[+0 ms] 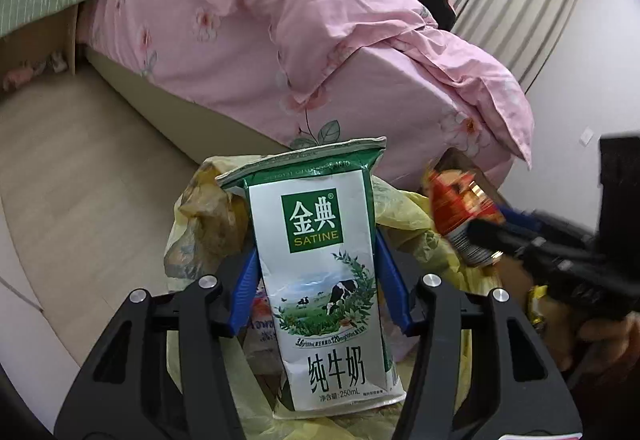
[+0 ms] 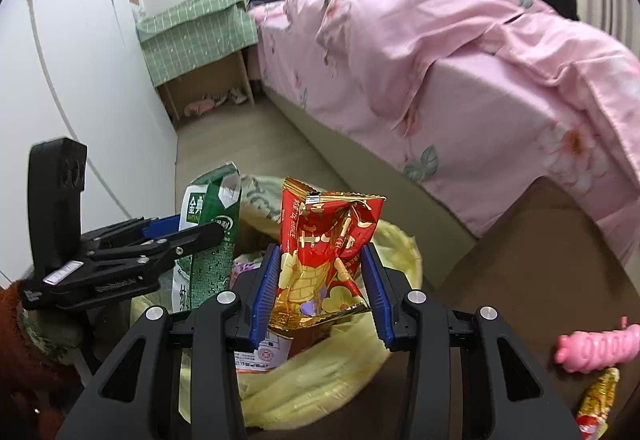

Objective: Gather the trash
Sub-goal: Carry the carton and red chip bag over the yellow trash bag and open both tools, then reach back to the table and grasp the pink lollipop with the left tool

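My left gripper (image 1: pixel 316 272) is shut on a green and white milk carton (image 1: pixel 324 260) and holds it upright above a yellow plastic bag (image 1: pixel 404 212) on the floor. My right gripper (image 2: pixel 320 272) is shut on a red and gold snack wrapper (image 2: pixel 324 252) above the same yellow bag (image 2: pixel 312 376). In the right wrist view the left gripper (image 2: pixel 200 236) with its carton (image 2: pixel 208 232) is at the left. In the left wrist view the right gripper (image 1: pixel 484 232) with the wrapper (image 1: pixel 460 204) is at the right. The bag holds other wrappers.
A bed with a pink floral quilt (image 2: pixel 460 52) stands close behind the bag. A pink toy (image 2: pixel 596 348) and a gold wrapper (image 2: pixel 596 400) lie on the floor at the right. A nightstand under a green cloth (image 2: pixel 200 32) stands by the wall.
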A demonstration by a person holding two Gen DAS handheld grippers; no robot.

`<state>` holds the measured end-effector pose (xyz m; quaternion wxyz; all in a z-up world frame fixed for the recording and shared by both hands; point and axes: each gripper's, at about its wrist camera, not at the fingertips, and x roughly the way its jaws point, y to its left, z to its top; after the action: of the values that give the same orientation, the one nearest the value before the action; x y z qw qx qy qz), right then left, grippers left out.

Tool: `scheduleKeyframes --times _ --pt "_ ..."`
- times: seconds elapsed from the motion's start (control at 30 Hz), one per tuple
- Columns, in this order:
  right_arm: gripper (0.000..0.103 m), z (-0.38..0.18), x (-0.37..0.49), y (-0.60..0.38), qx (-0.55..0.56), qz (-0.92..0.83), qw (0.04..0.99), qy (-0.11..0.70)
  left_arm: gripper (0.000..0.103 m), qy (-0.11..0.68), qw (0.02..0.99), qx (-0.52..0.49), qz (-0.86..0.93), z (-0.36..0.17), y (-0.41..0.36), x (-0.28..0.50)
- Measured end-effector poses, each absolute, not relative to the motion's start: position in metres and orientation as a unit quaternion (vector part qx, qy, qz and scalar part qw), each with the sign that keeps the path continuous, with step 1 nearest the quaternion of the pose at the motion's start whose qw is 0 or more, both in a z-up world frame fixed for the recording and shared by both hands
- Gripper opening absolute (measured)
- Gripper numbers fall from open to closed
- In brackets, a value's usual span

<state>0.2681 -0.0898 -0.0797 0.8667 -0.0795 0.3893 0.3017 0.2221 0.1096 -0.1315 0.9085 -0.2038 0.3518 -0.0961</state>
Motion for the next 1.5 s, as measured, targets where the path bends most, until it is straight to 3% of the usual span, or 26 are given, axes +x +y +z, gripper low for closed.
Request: scheduleKeyframes --times 0.1,0.13,0.23,0.43,0.77,1.03,1.23,1.37,1.5 --pt "0.043 -0.088 0.267 -0.083 -0.075 0.318 0.853 0.407 0.065 0.364 0.892 -0.243 -0.114 -0.127 0.120 0.223" --pt "0.051 -0.089 0.266 -0.082 -0.076 0.321 0.851 0.410 0.066 0.365 0.891 -0.246 -0.115 -0.124 0.121 0.223" --pt "0.060 -0.093 0.259 -0.077 -0.089 0.323 0.850 0.406 0.068 0.346 0.901 -0.246 -0.091 -0.107 0.128 0.215" --pt "0.066 -0.080 0.240 -0.088 -0.081 0.308 0.864 0.390 0.071 0.308 0.924 -0.224 -0.041 -0.077 0.135 0.199" --pt "0.068 -0.049 0.172 -0.181 -0.018 0.255 0.902 0.347 0.074 0.289 0.940 -0.154 -0.100 -0.045 0.068 0.167" --pt "0.068 -0.043 0.109 -0.272 -0.023 0.150 0.928 0.341 0.075 0.331 0.917 -0.105 -0.197 -0.055 -0.028 0.152" --pt "0.068 -0.074 0.076 -0.360 0.050 0.062 0.930 0.360 0.076 0.341 0.902 -0.068 -0.256 -0.064 -0.091 0.142" --pt "0.068 -0.092 0.052 -0.404 0.061 -0.006 0.929 0.365 0.085 0.351 0.881 -0.039 -0.316 -0.068 -0.143 0.143" --pt "0.068 -0.101 0.036 -0.435 0.071 -0.059 0.927 0.364 0.085 0.376 0.854 -0.001 -0.359 -0.074 -0.201 0.146"
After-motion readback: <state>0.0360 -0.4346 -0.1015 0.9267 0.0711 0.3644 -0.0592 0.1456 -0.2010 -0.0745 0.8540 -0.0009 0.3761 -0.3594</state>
